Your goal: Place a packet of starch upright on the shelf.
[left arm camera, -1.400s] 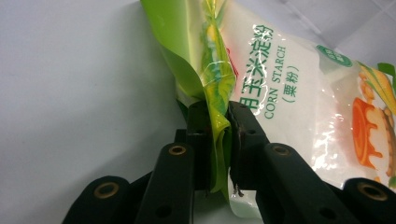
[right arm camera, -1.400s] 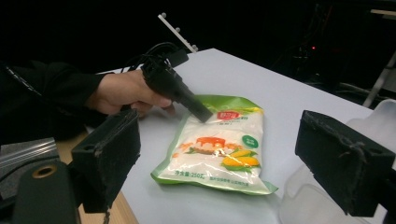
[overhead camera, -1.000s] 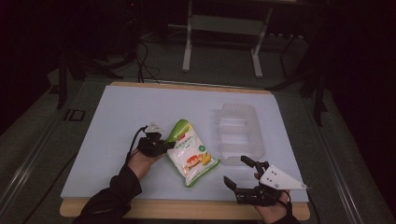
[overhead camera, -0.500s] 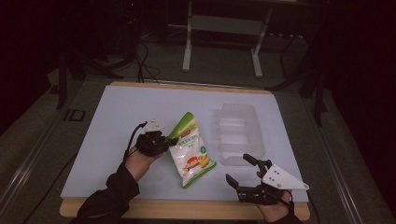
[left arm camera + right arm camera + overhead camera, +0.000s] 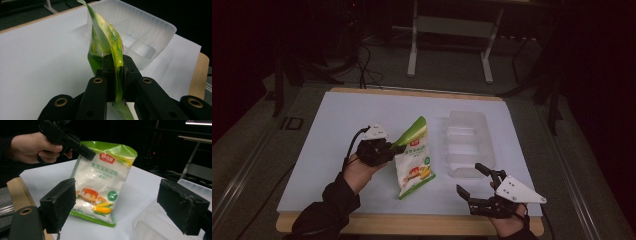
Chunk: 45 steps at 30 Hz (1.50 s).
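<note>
- One relation matters for us here: the starch bag (image 5: 413,159) hangs centre frame in the high view, top corner pinched, long axis tilting up toward the upper right, bottom edge seemingly on the bench (image 5: 337,130).
- Left gripper (image 5: 382,149) jaws are clamped on that green corner.
- Clear tray (image 5: 467,142) sits just right of the bag.
- Right gripper (image 5: 476,181), lower right, jaws wide apart, nothing in them, is nearer the tray.

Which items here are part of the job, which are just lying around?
In the job:
- green-and-white plastic starch packet, clamped at its green top by the left gripper
- clear compartmented plastic tray
- right gripper, open

Lying about:
- white-legged metal stand
- black floor cables
</note>
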Available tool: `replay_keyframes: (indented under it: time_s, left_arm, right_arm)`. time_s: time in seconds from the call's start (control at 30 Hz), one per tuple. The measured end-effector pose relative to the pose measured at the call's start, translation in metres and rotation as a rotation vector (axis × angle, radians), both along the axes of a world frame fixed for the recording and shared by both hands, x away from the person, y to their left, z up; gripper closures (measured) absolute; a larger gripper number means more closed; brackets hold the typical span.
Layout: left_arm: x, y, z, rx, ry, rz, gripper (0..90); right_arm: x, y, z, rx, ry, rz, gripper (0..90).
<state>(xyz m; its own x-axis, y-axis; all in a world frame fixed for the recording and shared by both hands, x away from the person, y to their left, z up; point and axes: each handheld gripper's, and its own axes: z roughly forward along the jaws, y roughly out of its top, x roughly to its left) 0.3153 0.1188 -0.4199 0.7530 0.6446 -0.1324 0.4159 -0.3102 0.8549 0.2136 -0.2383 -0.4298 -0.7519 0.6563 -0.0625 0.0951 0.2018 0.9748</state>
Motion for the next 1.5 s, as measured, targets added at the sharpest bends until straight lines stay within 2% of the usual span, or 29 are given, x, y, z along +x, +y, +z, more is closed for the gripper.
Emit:
replay_keyframes:
  time_s: [0.13,0.17,0.23,0.37,0.5,0.53,0.73,0.77,0.8,0.87,0.93,1.03,1.17,1.33,1.4,1.5]
  left_arm:
    - [-0.002,0.001,0.006,-0.007,-0.019,-0.015,84.1]
    - [-0.004,0.003,0.010,0.005,-0.060,-0.055,84.1]
    - [-0.004,0.006,0.013,-0.004,-0.075,-0.081,84.1]
    - [-0.001,0.013,0.016,-0.041,-0.063,-0.095,84.2]
    - [-0.003,0.016,0.019,-0.067,-0.086,-0.115,84.2]
    - [-0.003,0.017,0.019,-0.077,-0.079,-0.123,84.2]
    - [-0.005,0.018,0.022,-0.119,-0.101,-0.172,84.2]
    - [-0.005,0.018,0.022,-0.119,-0.101,-0.172,84.2]
    - [-0.006,0.020,0.025,-0.144,-0.118,-0.212,84.2]
    - [-0.008,0.019,0.027,-0.156,-0.123,-0.231,84.3]
    - [-0.010,0.019,0.028,-0.151,-0.132,-0.234,84.3]
    - [-0.015,0.015,0.033,-0.155,-0.146,-0.260,84.3]
    - [-0.019,0.014,0.039,-0.172,-0.162,-0.278,84.3]
    - [-0.021,0.013,0.042,-0.179,-0.159,-0.301,84.3]
    - [-0.023,0.011,0.042,-0.180,-0.164,-0.311,84.3]
    - [-0.025,0.009,0.044,-0.181,-0.172,-0.327,84.3]
  right_arm:
    - [0.000,0.000,0.000,-0.015,-0.008,-0.002,15.3]
    - [0.000,0.001,0.000,-0.052,-0.029,-0.002,17.3]
    - [0.000,0.000,0.001,-0.060,-0.023,-0.008,17.3]
    - [0.004,-0.001,0.002,-0.030,0.016,0.003,17.4]
    - [0.007,0.000,0.006,-0.025,0.005,0.001,18.7]
    - [0.008,0.000,0.006,-0.026,0.000,0.003,20.7]
    - [0.019,-0.001,0.010,-0.021,0.020,0.014,23.6]
    - [0.020,-0.002,0.012,-0.018,0.019,0.015,23.6]
    - [0.025,-0.002,0.018,-0.019,0.014,0.021,28.6]
    - [0.028,-0.002,0.023,-0.026,0.007,0.031,31.4]
    - [0.029,-0.002,0.026,-0.027,0.003,0.034,33.2]
    - [0.037,0.000,0.036,-0.003,0.014,0.058,35.5]
    - [0.045,0.005,0.046,0.005,0.006,0.069,34.3]
    - [0.054,0.012,0.050,0.010,0.017,0.092,30.7]
    - [0.063,0.018,0.049,0.010,0.041,0.118,27.9]
    - [0.071,0.025,0.043,-0.008,0.067,0.119,25.1]
